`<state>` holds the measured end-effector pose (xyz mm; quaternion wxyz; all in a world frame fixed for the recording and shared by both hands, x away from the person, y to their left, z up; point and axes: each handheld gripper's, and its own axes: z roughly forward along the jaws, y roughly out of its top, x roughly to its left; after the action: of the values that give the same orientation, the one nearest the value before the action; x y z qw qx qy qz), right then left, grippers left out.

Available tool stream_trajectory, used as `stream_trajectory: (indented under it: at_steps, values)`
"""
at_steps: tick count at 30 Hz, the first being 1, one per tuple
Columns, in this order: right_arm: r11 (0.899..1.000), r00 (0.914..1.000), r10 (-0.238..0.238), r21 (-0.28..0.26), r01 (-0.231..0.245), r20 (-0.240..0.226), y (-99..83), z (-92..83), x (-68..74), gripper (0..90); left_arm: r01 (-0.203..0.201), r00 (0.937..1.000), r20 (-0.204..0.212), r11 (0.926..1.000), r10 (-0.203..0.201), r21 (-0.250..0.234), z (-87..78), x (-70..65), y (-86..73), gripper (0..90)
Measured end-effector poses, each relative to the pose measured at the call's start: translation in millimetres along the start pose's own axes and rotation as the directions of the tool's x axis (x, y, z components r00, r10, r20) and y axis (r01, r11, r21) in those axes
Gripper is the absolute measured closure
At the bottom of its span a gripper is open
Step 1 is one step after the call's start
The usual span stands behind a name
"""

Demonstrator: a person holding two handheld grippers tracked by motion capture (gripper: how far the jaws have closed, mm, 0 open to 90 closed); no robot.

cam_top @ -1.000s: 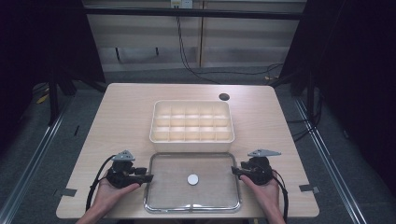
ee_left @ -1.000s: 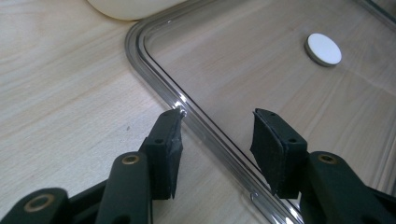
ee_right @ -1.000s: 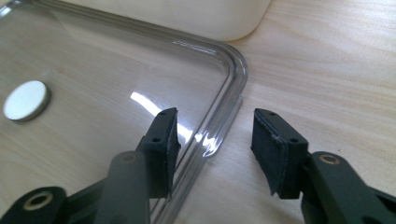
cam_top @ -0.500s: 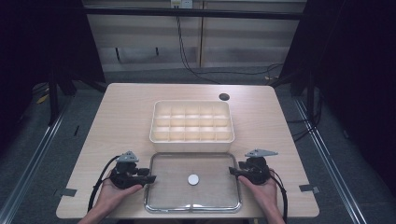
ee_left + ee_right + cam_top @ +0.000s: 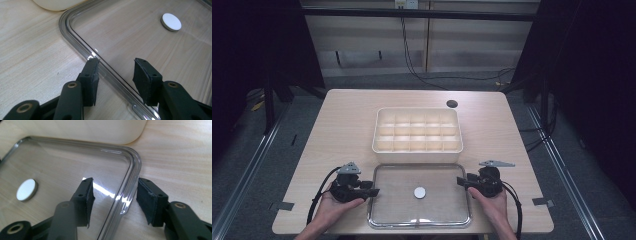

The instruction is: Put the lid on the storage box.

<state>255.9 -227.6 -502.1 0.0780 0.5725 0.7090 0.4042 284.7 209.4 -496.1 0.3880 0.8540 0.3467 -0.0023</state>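
Observation:
A clear rimmed tray [image 5: 387,210] lies at the table's near edge with a white round disc [image 5: 419,192] on its middle. My left gripper [image 5: 373,190] is at the tray's left rim. In the left gripper view its jaws [image 5: 116,75] straddle that rim [image 5: 82,50] without touching it, and they have just been closing. My right gripper [image 5: 460,181] is at the right rim. Its jaws [image 5: 116,197] also straddle the rim [image 5: 130,177] with a gap on both sides, and they have just closed a little. The disc [image 5: 171,22] [image 5: 27,189] lies well ahead of both.
A cream box with several compartments [image 5: 417,145] stands just behind the tray, its corner close to both grippers. A dark round hole [image 5: 452,104] sits in the table at the back right. Bare wood lies left and right of the box.

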Motion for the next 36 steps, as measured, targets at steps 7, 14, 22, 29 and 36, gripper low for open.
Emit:
stream_trajectory:
  at_steps: [7,14,22,29,36]
  values:
    - [0.988,0.9851,0.151,-0.023,-0.153,-0.083,-2.6,-4.6,-13.2,59.1,-0.005,1.0,-0.004,1.0,0.005,0.0,-0.1,-0.8,-0.2,55.1]
    - [0.974,0.9665,0.219,-0.033,-0.225,-0.134,-5.2,-7.9,-20.7,63.5,-0.009,0.9999,-0.006,1.0,0.009,0.004,-0.7,-0.4,-0.4,55.7]
    - [0.965,0.9525,0.244,-0.054,-0.258,-0.182,-5.9,-12.3,-21.7,66.6,-0.006,0.9999,-0.015,1.0,0.006,0.001,-1.8,-0.3,-1.4,55.2]
    - [0.96,0.9396,0.258,-0.046,-0.275,-0.225,-6.6,-12.9,-22.4,68.9,-0.004,0.9999,-0.013,1.0,0.004,-0.002,-2.2,0.3,-2.0,55.0]
    - [0.974,0.9473,0.195,-0.064,-0.218,-0.254,2.9,-17.2,-18.7,69.9,-0.014,0.9999,0.0,0.9999,0.014,-0.005,-0.3,-0.9,-1.5,54.9]
